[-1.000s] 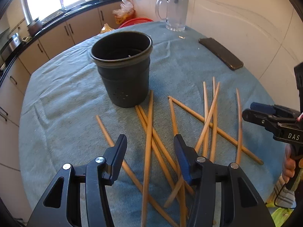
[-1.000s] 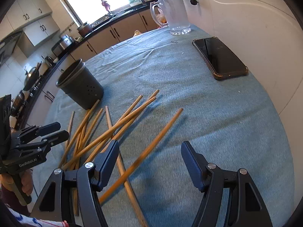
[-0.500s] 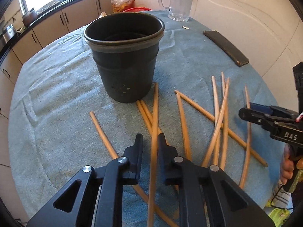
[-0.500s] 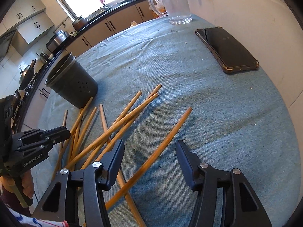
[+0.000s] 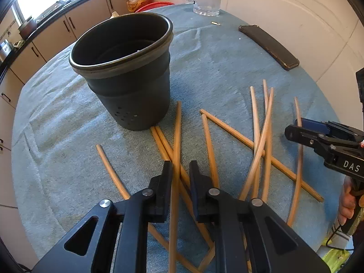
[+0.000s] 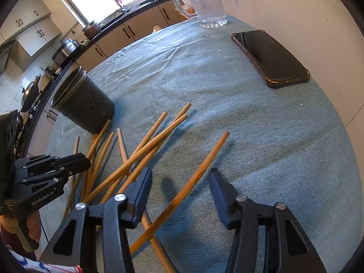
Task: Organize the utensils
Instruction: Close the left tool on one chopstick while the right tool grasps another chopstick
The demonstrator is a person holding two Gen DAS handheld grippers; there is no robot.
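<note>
Several wooden chopsticks lie scattered on the blue-grey tablecloth (image 5: 56,125) in front of a dark grey holder cup (image 5: 127,86), which stands upright and looks empty. My left gripper (image 5: 180,167) points steeply down, shut on one chopstick (image 5: 177,132) whose far tip lies beside the cup's base. In the right wrist view the left gripper (image 6: 85,159) is at the left edge. My right gripper (image 6: 179,173) is closing, with a lone chopstick (image 6: 204,159) between its jaws, and the pads stand apart from it. The right gripper (image 5: 292,129) also shows at the right of the left wrist view.
A black phone (image 6: 270,59) lies near the table's right edge by the white wall. A glass jug (image 6: 207,4) stands at the far end. Kitchen cabinets (image 5: 56,36) run beyond the table's left side. A hand (image 6: 34,225) holds the left gripper's handle.
The left jaws have closed onto one chopstick, and that gripper has moved nearer the cup. The right jaws have narrowed around the lone chopstick.
</note>
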